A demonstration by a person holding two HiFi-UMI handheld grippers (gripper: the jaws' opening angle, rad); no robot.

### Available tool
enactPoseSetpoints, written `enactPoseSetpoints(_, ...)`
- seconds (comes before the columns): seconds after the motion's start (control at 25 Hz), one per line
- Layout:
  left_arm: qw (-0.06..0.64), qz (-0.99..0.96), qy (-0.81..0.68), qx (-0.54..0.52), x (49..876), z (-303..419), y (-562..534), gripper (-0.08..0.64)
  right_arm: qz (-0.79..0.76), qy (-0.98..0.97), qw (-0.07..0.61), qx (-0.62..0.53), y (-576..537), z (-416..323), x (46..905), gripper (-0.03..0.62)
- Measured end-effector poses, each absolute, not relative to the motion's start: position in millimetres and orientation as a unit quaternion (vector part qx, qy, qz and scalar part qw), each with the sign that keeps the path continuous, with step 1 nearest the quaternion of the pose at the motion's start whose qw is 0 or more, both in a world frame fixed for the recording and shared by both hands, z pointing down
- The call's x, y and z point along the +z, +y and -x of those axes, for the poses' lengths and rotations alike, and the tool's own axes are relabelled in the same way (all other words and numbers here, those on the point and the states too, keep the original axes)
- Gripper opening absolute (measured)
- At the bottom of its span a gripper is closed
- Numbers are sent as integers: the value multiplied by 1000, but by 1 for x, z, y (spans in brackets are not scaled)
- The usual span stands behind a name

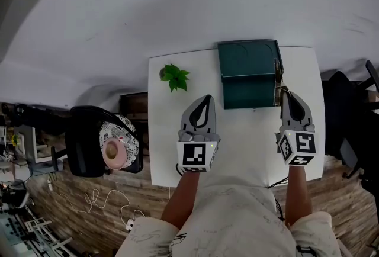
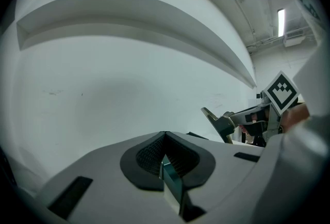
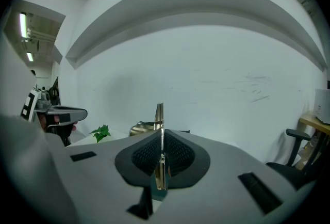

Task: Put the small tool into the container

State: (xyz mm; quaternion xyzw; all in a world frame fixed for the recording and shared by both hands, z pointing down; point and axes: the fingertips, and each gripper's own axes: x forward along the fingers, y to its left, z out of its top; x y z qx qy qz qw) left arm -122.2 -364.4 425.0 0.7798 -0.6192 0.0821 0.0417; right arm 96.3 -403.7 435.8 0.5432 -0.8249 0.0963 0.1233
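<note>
A dark green open container stands at the far side of the white table. My right gripper is shut on a thin brass-coloured small tool, which sticks out forward over the container's right edge. In the right gripper view the tool stands edge-on between the pressed pads of the right gripper. My left gripper hovers just in front of the container's left part, its jaws together and holding nothing. The left gripper sees the right gripper with the tool off to its right.
A small green plant sits at the table's far left corner. A black chair with a patterned cushion stands left of the table, and another chair is on the right. A white wall lies behind the table.
</note>
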Motion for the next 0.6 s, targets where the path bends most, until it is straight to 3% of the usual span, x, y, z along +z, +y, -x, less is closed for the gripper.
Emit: enactPoseSetpoints(0.6,61,-774,-621,103,450,120,-375,6,-502,-842,189,66,-418,-72,473,15)
